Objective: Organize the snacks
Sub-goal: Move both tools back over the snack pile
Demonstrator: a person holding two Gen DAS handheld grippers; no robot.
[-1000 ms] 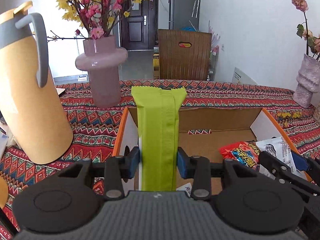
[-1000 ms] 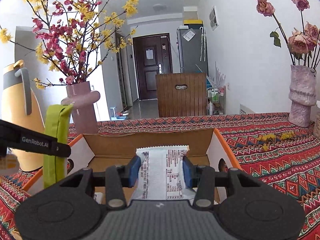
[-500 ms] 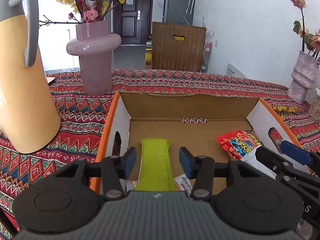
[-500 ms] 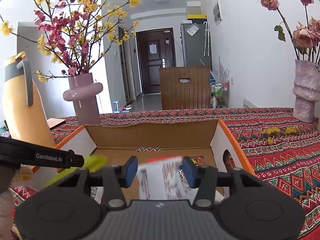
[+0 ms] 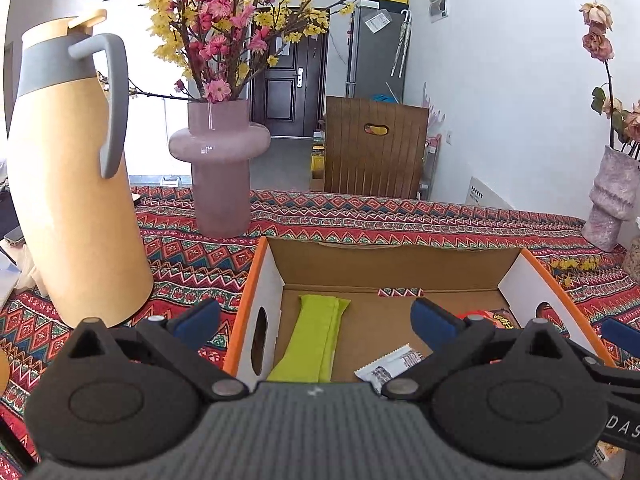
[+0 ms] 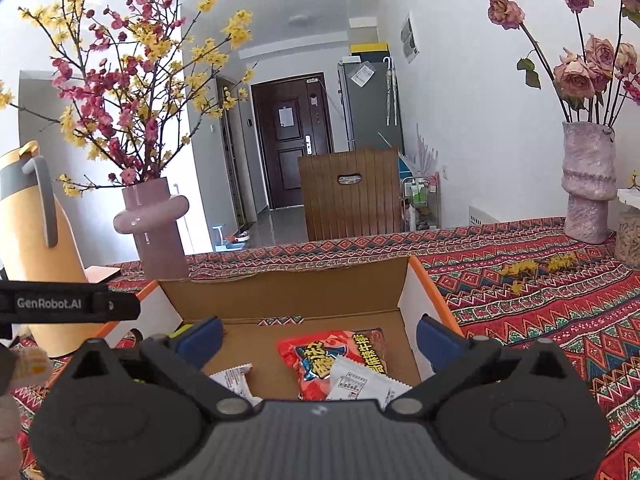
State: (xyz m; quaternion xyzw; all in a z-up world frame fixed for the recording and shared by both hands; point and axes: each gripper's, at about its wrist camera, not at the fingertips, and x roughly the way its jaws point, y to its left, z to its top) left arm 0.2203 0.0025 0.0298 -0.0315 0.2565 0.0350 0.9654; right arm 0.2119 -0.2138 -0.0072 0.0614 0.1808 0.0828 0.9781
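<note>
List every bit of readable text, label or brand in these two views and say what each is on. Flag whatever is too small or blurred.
"GenRobot.AI": on the left gripper's black side, seen in the right wrist view.
"DAS": cut-off letters on the right gripper's body, seen in the left wrist view.
Red snack bag: large Chinese characters, too warped to read surely.
White wrapper: fine print, too small.
Paper on the dark door: unreadable.

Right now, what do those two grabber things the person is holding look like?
Both look alike. The left gripper and the right gripper each have a grey ribbed body, black plastic arms with round discs and silver rivets, and blue fingertip pads. In the right wrist view, the left one's black side bar carries white lettering reading GenRobot.AI. No cables or sleeves show.
</note>
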